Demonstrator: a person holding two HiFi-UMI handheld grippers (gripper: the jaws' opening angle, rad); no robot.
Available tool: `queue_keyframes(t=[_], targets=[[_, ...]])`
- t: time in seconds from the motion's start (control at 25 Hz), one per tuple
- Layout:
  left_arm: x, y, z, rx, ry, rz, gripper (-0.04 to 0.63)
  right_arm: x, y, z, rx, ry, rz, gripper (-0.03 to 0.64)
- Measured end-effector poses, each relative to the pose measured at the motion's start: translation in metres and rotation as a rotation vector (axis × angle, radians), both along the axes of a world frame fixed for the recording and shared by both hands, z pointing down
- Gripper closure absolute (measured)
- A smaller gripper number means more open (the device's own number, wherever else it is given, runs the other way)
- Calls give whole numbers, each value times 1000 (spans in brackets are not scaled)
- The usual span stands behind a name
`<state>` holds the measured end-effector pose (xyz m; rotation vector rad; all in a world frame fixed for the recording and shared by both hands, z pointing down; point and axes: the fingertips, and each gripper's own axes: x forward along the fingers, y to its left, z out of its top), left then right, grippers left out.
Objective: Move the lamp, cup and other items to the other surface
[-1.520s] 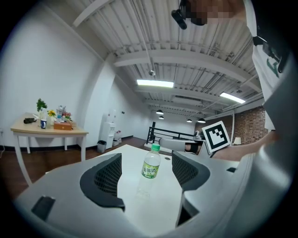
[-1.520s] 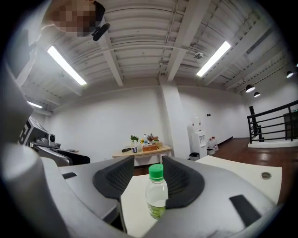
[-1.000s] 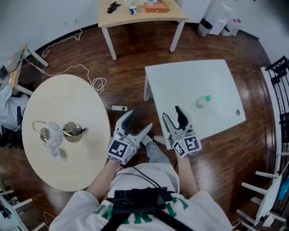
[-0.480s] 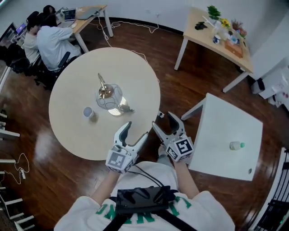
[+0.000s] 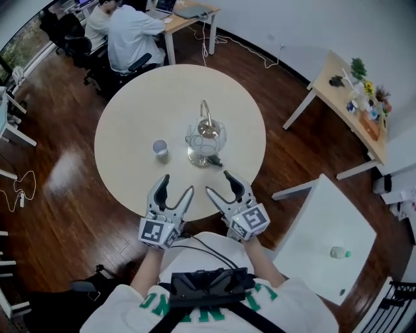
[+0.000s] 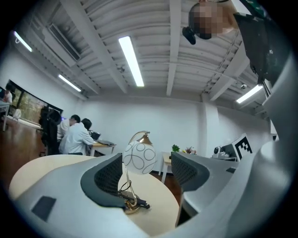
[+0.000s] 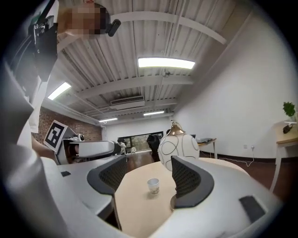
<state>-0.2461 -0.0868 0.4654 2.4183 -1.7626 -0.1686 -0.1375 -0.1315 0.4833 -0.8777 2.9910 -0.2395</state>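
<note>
Lamp (image 5: 207, 140) and cup (image 5: 160, 149) are standing untouched on the round bench (image 5: 130, 123) while we are holding left tongs (image 5: 176, 184) and right tongs (image 5: 221, 183) apart and empty at its near edge, the right pair having just been opening; we are judging pickup pending, requiring a forward reach.

Seated people (image 5: 129, 39) at a desk (image 5: 192, 11); plant-laden wooden table (image 5: 341, 94) right.

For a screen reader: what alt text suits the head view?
From above: a person holds the left gripper and right gripper, both open and empty, at the near edge of a round table bearing a globe lamp and a small cup; the right one's jaws have just been opening.
</note>
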Motion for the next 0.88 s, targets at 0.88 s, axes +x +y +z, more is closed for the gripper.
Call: queue_keyframes(t=[0.88], targets=[[-133,24,63,-122,32,-188,284,-176,-41,152,-175,231,-155,135]])
